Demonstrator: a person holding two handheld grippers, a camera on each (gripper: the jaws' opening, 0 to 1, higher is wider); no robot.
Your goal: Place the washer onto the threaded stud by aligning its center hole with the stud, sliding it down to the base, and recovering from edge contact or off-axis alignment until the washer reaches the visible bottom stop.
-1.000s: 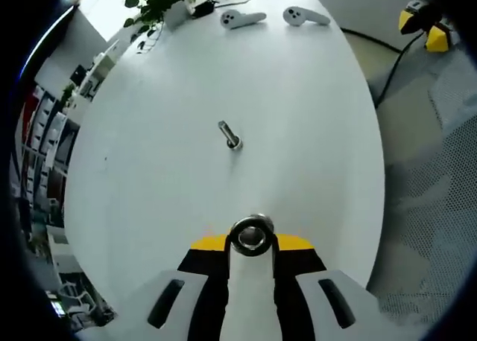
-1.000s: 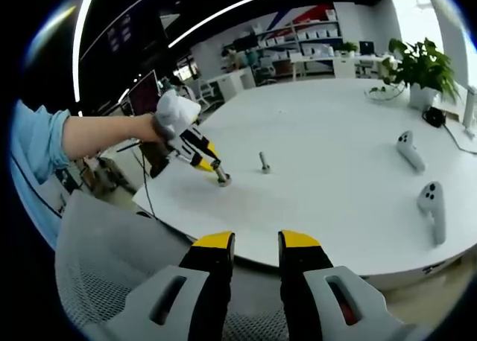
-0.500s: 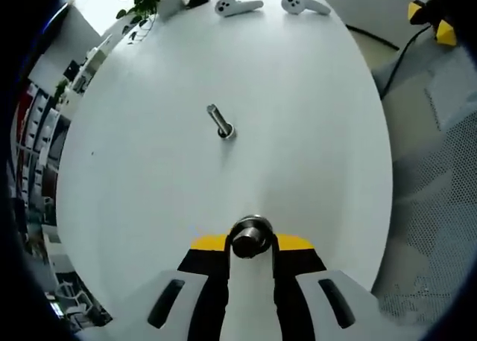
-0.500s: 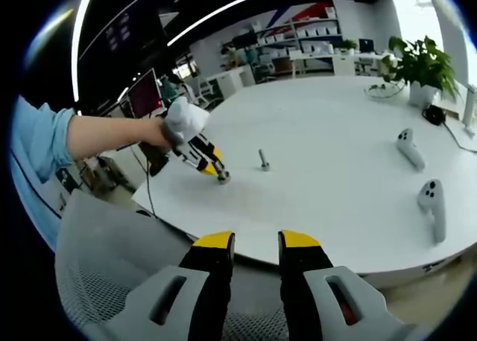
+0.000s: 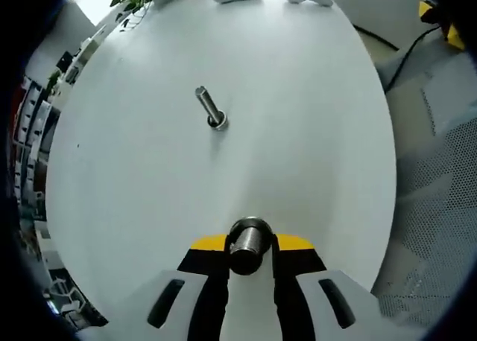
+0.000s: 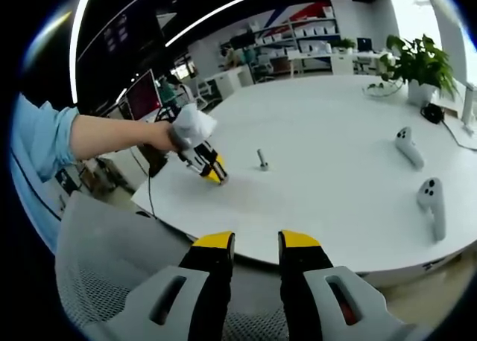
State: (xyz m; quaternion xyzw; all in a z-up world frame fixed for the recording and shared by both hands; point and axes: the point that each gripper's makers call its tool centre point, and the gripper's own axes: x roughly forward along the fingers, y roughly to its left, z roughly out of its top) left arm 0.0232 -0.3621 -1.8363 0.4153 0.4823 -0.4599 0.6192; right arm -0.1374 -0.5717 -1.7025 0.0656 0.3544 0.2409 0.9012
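The threaded stud point(image 5: 211, 109) stands upright on its head near the middle of the white round table point(image 5: 298, 118). My left gripper point(image 5: 250, 240) is shut on the metal washer point(image 5: 249, 243), held well short of the stud near the table's front edge. In the right gripper view a hand holds that left gripper point(image 6: 210, 167) tipped down over the table, left of the stud point(image 6: 262, 159). My right gripper point(image 6: 256, 242) hangs off the table edge, open, with nothing between its jaws.
Two white controllers point(image 6: 408, 149) point(image 6: 431, 205) lie on the table's right side, and a potted plant point(image 6: 421, 67) stands at the far right. A grey mesh chair point(image 6: 104, 266) is below left of the table edge. A black cable point(image 5: 395, 54) runs across the floor.
The left gripper has tilted and lifted, so the stud sits higher and further left in its view and the washer shows more edge-on. The right gripper has stayed still.
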